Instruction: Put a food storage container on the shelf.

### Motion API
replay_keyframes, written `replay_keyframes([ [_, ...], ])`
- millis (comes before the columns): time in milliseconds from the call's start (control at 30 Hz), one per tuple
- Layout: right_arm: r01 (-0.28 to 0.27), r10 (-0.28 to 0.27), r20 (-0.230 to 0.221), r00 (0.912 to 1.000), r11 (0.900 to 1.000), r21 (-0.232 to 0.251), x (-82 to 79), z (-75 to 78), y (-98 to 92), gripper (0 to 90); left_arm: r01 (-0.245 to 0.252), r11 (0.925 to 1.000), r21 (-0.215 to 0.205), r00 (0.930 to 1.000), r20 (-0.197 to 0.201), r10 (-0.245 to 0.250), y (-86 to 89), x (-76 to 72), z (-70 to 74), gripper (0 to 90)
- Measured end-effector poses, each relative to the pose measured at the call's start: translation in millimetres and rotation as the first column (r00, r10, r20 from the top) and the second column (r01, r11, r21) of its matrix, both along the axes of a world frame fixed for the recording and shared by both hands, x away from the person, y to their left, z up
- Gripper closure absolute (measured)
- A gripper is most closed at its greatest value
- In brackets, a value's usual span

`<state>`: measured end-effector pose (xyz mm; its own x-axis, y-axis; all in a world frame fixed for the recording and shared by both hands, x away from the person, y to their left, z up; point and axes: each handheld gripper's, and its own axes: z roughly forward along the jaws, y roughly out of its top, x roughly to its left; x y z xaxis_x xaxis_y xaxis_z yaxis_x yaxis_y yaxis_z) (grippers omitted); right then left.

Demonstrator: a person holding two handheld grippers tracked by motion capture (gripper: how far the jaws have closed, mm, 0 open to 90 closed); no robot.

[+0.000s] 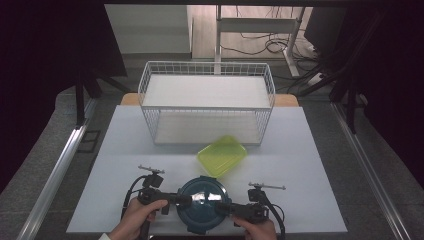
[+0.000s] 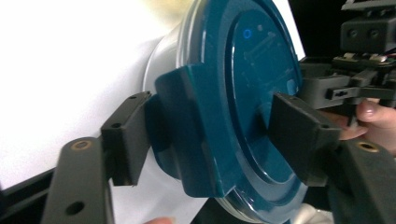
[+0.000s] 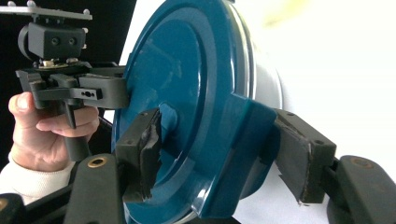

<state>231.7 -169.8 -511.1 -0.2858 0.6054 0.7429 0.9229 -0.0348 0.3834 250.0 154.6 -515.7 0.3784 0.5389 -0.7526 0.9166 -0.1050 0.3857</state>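
High view: a round container with a dark blue lid [image 1: 202, 204] sits at the near edge of the white tabletop [image 1: 125, 150], between the two hands. On its left, the left claw [image 1: 184, 199] has one jaw over the lid and one under the lid's side clip; the left gripper view shows both pads [image 2: 126, 135] pressed against that clip [image 2: 187, 135], so this claw grips the lid. On its right, the right claw [image 1: 223, 207] does the same on the opposite clip [image 3: 247, 140], with pads [image 3: 140, 149] bearing on lid and clip in the right gripper view; it too is closed on the lid.

Beyond the container, slightly right of centre, a yellow-green box lid [image 1: 222, 155] lies flat on the tabletop, apart from the container. Its far corner lies just in front of a white wire basket [image 1: 207, 102], which stands across the middle of the tabletop. A white desk frame [image 1: 260, 30] with loose cables [image 1: 270, 47] stands on the floor behind.
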Motion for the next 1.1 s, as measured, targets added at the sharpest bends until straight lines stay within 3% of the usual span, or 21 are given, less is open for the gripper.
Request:
replay_keyframes([
  [333,0.045,-0.044,-0.036,0.9984,0.999,0.015,-1.6,2.6,-1.3,39.5,0.0,0.9996,0.028,0.9993,0.039,-0.001,-1.5,-6.5,10.8,37.5],
  [500,0.038,-0.038,-0.014,0.9992,0.999,0.006,-2.8,5.2,2.0,39.7,-0.012,0.9991,0.04,0.9985,0.053,0.01,-0.6,-6.8,15.4,38.0],
  [700,0.02,-0.02,-0.015,0.9997,1.0,0.012,-1.4,7.6,3.9,39.7,-0.016,0.9975,0.069,0.9942,0.108,0.008,-0.7,-7.6,24.1,39.3],
  [1100,-0.002,0.002,0.055,0.9985,1.0,-0.004,5.6,22.1,0.7,39.5,-0.025,0.9974,0.067,0.9891,0.146,0.015,-4.3,-7.8,36.5,39.6],
])
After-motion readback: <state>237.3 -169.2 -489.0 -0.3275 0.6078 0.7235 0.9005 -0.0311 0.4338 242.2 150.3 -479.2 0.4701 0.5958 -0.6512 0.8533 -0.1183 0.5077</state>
